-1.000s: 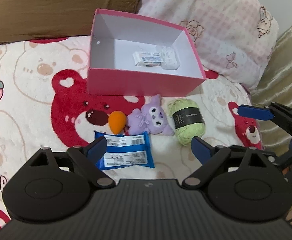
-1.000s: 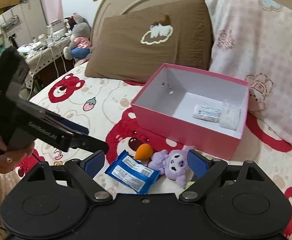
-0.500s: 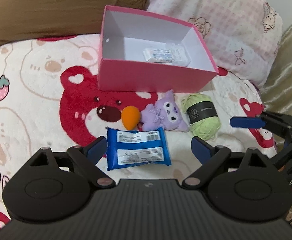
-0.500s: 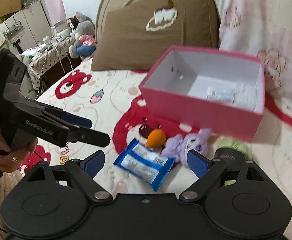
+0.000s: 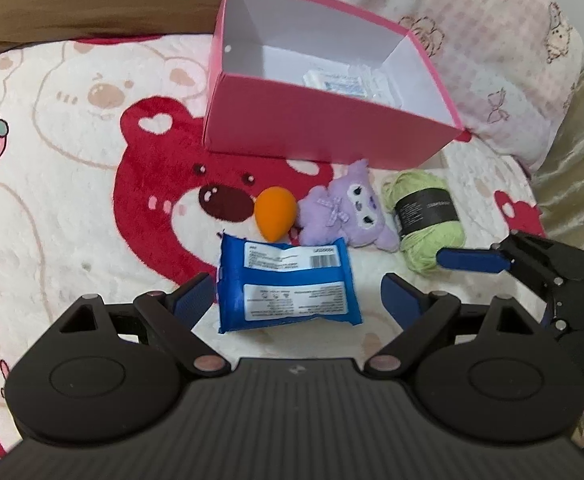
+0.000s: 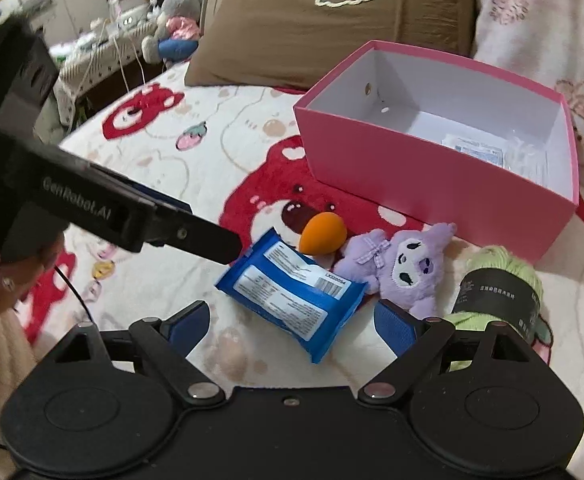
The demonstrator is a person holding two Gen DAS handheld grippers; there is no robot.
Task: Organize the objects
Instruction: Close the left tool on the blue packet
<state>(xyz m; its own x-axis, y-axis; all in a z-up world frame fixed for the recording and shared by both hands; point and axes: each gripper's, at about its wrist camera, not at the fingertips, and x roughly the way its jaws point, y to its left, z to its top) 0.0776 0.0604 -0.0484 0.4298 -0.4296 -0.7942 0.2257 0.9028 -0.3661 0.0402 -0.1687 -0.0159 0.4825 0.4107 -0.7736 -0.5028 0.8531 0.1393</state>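
Both grippers hang above the bed's bear-print blanket (image 5: pixel 72 128) with nothing in them, so this looks like the approach to a first pick-up among the loose items. The left gripper (image 5: pixel 298 300) has its jaws spread wide, and the blue wipes packet (image 5: pixel 288 284) lies flat on the blanket between its two pads, neither pad touching it. Just beyond that packet sit an orange sponge (image 5: pixel 275 213) and a purple plush toy (image 5: pixel 348 212), the two touching, with a green yarn ball (image 5: pixel 426 220) further to the gripper's right. Beyond them all stands the open pink box (image 5: pixel 320 136), which already has a small packet lying on its floor. The right gripper (image 6: pixel 292 320) is also wide open and empty; the packet's near corner lies between its pads, the plush just ahead of its right pad and the yarn off to the right. The likely next move is for the left gripper to come down around the packet and close across its width, then carry it forward over the box's near wall. The packet is soft and slippery, so a shallow pinch may only crumple the wrapper.
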